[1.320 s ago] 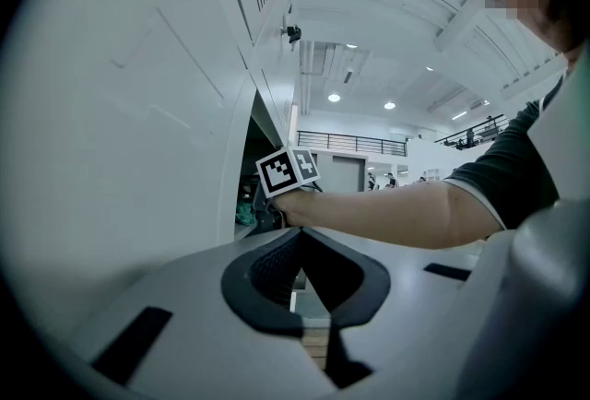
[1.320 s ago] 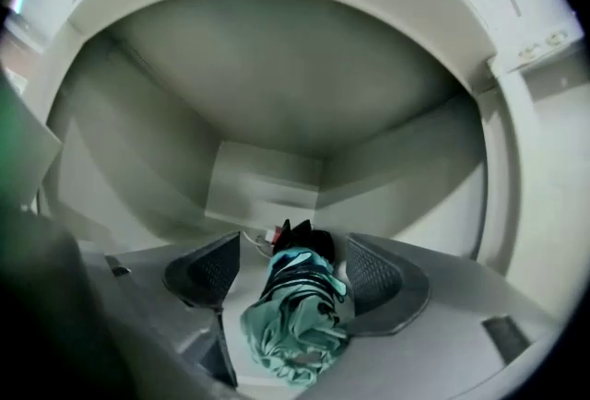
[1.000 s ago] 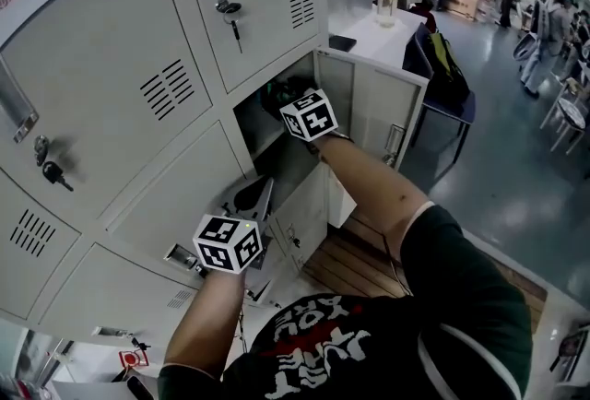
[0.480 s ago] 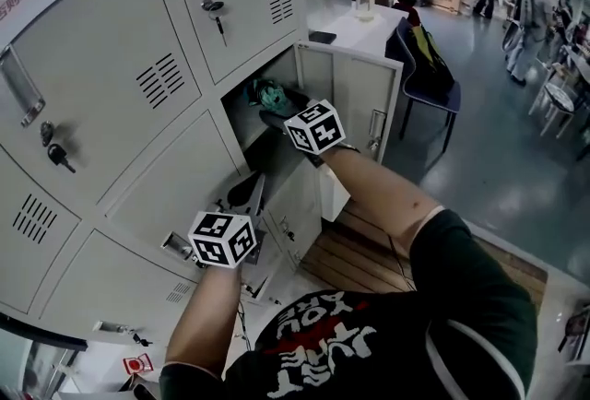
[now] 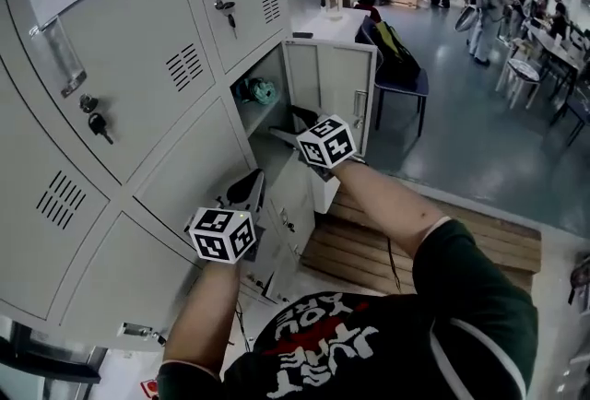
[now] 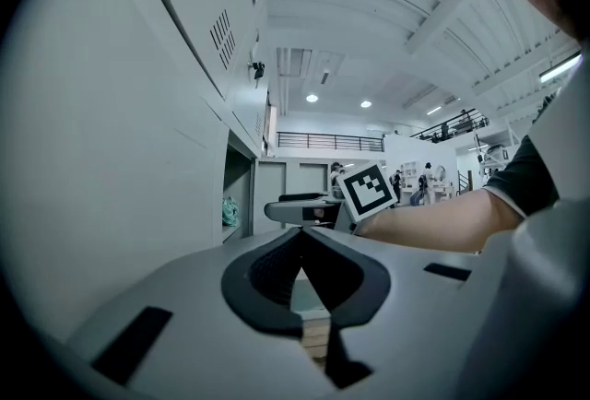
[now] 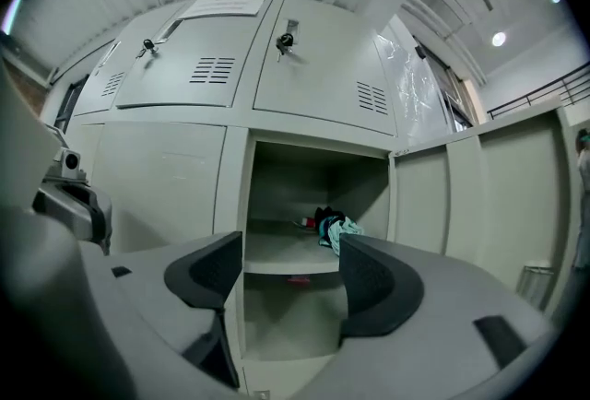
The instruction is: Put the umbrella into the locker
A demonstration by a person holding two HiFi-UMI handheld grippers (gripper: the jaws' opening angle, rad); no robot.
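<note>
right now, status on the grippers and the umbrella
Left hand-held gripper shut, empty; right hand-held gripper open, empty, facing the open grey metal locker. Folded teal-and-black umbrella lying on its shelf. Door open, nothing in the way.

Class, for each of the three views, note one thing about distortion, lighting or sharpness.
Head view: the lens bows the locker doors into curves. Left gripper view: a dark round border, and the ceiling lamps flare white. Right gripper view: the corners go black, and the umbrella sits in dim shade.

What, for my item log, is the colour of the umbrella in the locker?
Mint green and dark; the umbrella shows best in the right gripper view.
</note>
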